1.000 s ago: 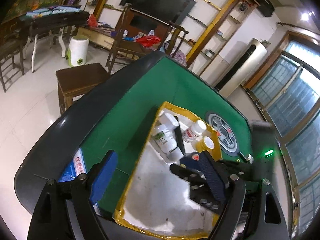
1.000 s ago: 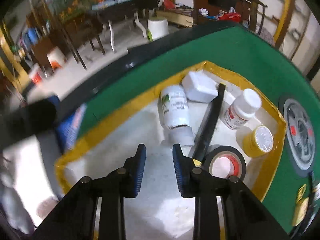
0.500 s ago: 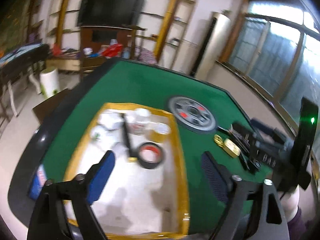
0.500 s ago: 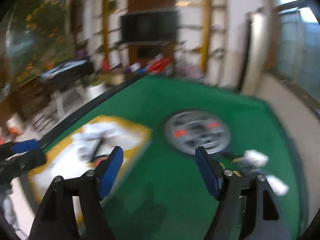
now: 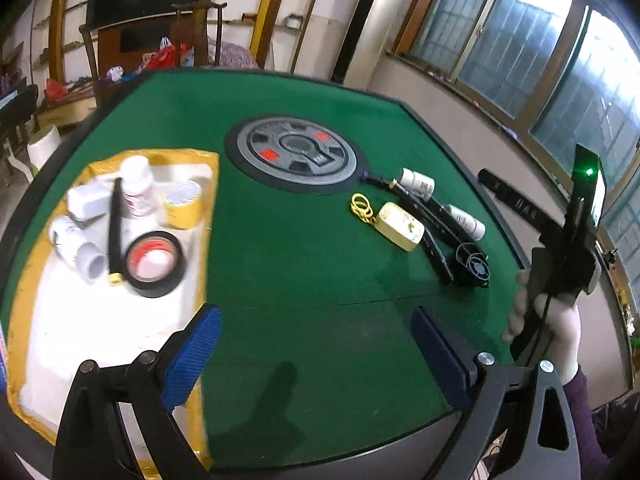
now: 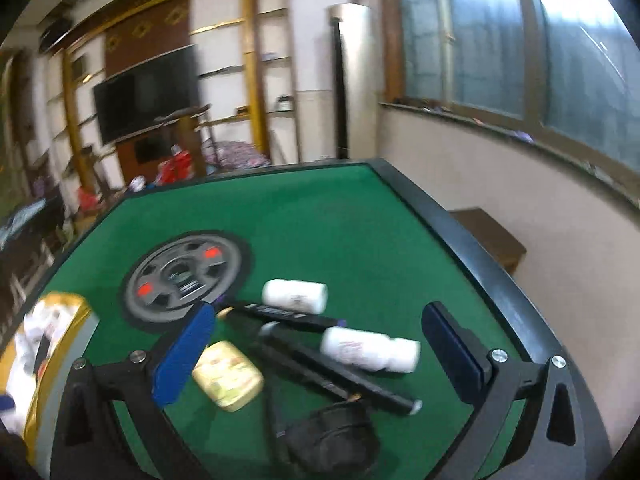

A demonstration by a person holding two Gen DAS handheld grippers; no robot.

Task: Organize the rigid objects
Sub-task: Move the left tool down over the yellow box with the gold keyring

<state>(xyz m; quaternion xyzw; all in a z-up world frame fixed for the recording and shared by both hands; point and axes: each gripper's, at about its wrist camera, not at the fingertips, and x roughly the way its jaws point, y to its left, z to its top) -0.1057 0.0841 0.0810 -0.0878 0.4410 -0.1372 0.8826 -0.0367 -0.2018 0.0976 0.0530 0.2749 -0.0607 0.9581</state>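
Right gripper (image 6: 326, 354) over the green table (image 6: 340, 236), jaws opening, nothing gripped. Between them lie a yellow tin (image 6: 227, 376), black rods (image 6: 320, 372) and two white bottles (image 6: 370, 350) on their sides. Black fan (image 6: 334, 436) nearest. Yellow-edged tray (image 6: 60, 312) far left, blurred.

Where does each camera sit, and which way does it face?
Left wrist: on the left hand-held gripper, looking down at the tray and green table; a gloved hand shows.
Right wrist: on the right hand-held gripper, jaws opening, over the yellow tin and bottles.
Both show the round centre disc.
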